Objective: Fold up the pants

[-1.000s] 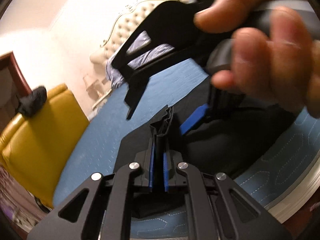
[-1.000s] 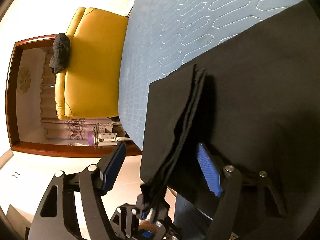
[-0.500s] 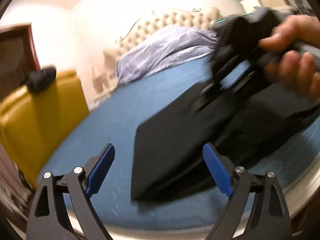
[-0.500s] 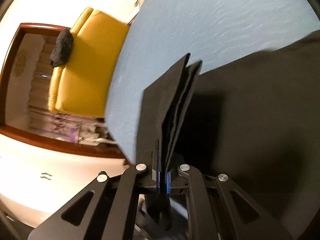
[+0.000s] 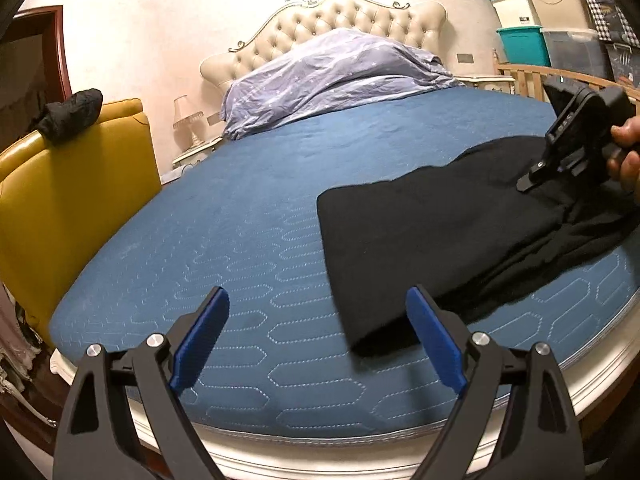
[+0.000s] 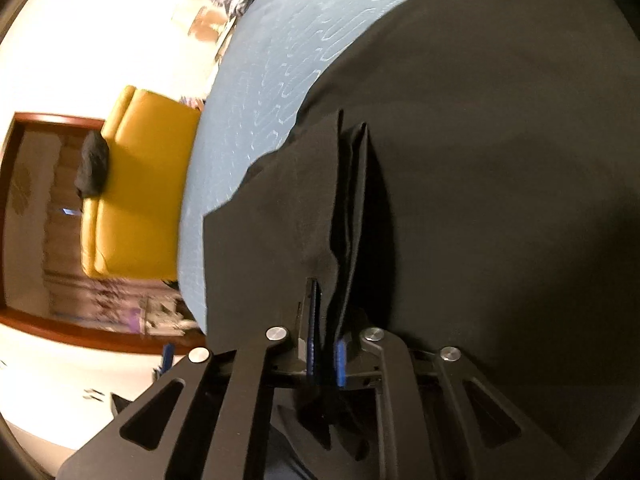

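Black cloth pants lie on the blue quilted bed, right hand-held gripper pinching stacked layers, seemingly to carry a fold, left hand-held gripper spread, empty.

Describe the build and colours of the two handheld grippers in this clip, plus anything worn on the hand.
The left gripper and right gripper match: matte black angular frames with triangular cut-outs, silver round pivot bolts, and flat blue pads on the inner faces of their fingers. Seen from the left camera, the right unit's black body bears small white markings, unreadable. The visible hand is bare; no sleeve or cable shows.
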Action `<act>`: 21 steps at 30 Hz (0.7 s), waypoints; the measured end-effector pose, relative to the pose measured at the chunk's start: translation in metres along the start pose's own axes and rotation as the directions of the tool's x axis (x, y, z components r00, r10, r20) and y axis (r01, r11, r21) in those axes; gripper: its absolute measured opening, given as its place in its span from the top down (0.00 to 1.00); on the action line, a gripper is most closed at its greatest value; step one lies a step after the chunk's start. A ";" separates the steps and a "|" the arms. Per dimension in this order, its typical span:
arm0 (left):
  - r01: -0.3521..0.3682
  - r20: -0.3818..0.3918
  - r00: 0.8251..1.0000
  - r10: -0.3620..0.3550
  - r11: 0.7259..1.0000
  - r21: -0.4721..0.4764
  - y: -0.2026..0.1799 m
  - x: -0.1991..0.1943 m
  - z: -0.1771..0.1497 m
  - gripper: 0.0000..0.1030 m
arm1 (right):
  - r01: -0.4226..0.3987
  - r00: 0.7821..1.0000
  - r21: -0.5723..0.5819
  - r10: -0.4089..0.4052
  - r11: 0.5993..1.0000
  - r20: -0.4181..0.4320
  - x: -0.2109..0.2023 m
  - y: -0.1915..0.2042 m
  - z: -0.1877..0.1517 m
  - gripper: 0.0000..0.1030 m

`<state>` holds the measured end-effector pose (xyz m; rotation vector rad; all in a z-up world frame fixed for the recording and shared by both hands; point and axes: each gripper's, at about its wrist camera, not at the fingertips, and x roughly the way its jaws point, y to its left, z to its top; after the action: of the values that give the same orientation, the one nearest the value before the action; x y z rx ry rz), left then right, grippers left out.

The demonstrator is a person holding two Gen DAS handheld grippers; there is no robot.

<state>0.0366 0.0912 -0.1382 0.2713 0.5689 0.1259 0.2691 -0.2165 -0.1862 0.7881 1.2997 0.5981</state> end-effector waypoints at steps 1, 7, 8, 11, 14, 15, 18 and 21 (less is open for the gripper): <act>0.003 0.002 1.000 -0.003 1.000 -0.003 -0.001 -0.001 0.002 0.12 | -0.012 1.000 0.008 0.012 1.000 0.006 -0.001 -0.002 0.001 0.84; -0.007 -0.012 1.000 0.007 1.000 -0.022 0.005 0.000 0.001 0.12 | -0.036 0.997 -0.021 0.038 0.999 0.073 -0.014 0.008 0.016 0.33; -0.009 -0.013 1.000 0.009 1.000 -0.028 0.006 0.000 0.001 0.12 | -0.019 0.997 -0.026 0.021 0.999 0.078 -0.015 0.010 0.019 0.33; -0.018 -0.012 1.000 0.017 0.999 -0.040 0.009 -0.001 0.002 0.12 | 0.009 0.996 -0.016 -0.008 1.000 0.083 -0.012 0.010 0.032 0.36; -0.023 -0.002 1.000 0.022 0.999 -0.041 0.010 -0.005 0.002 0.12 | 0.071 0.995 -0.036 -0.068 0.997 0.070 -0.006 0.016 0.035 0.93; -0.023 -0.001 1.000 0.023 0.999 -0.044 0.010 -0.006 0.002 0.11 | 0.112 0.992 -0.045 -0.109 0.993 0.069 -0.005 0.016 0.033 0.94; -0.024 0.001 1.000 0.025 0.998 -0.050 0.011 -0.008 0.002 0.11 | 0.127 0.988 -0.047 -0.122 0.991 0.095 -0.015 0.014 0.021 0.95; -0.013 0.006 1.000 0.013 0.999 -0.052 0.010 -0.008 0.004 0.11 | 0.143 0.983 -0.036 -0.138 0.989 0.120 -0.024 0.009 0.007 0.95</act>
<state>0.0320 0.0986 -0.1280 0.2248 0.5565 0.1520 0.2717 -0.2311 -0.1638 0.6786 1.2183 0.4595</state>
